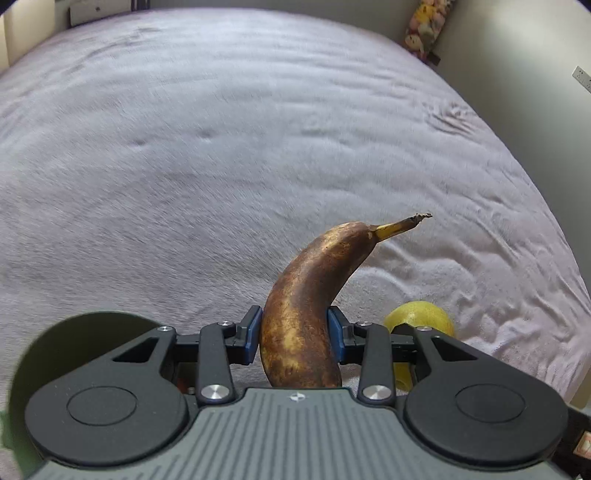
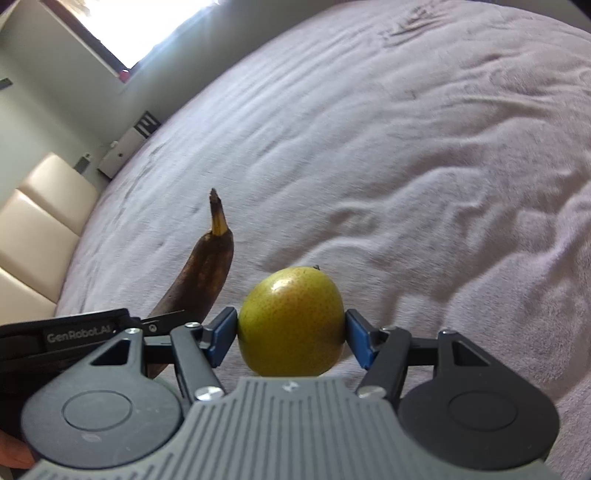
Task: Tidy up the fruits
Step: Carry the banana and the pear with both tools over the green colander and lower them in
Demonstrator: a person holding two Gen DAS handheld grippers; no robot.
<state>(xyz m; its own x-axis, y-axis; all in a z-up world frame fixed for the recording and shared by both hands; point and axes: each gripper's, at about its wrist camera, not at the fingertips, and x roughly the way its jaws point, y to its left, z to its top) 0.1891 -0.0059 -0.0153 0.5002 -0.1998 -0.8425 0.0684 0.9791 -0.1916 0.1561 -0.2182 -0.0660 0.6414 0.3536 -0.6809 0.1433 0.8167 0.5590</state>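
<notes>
Here, an overripe banana, its peel almost wholly brown with a yellowish stem pointing up and to the right, stands nearly upright between the blue pads of the left hand-held gripper. The pads press against both sides of its lower half, so the left hand-held gripper is pinching the banana. Just beside it, to its right, a yellow-green pear with fine brown speckles sits between the blue pads of the right hand-held gripper, which is pinching the pear across its widest part.

In the right wrist view the banana shows to the left of the pear, near it but apart, with the black side of the left hand-held gripper crossing in front of its base. Whether either fruit is lifted clear or touching the surface below cannot be told.

Beneath both fruits spreads a bed covered by a wrinkled, pale mauve fleece blanket. A padded cream headboard and a bright window lie at the far left of the right wrist view.

Judging from this, both fruits are gripped and the carrying step is in hand. No bowl or tray is visible, so the next move calls for choosing a spot on the bed, lowering each fruit gently, then releasing without squeezing the soft banana.
</notes>
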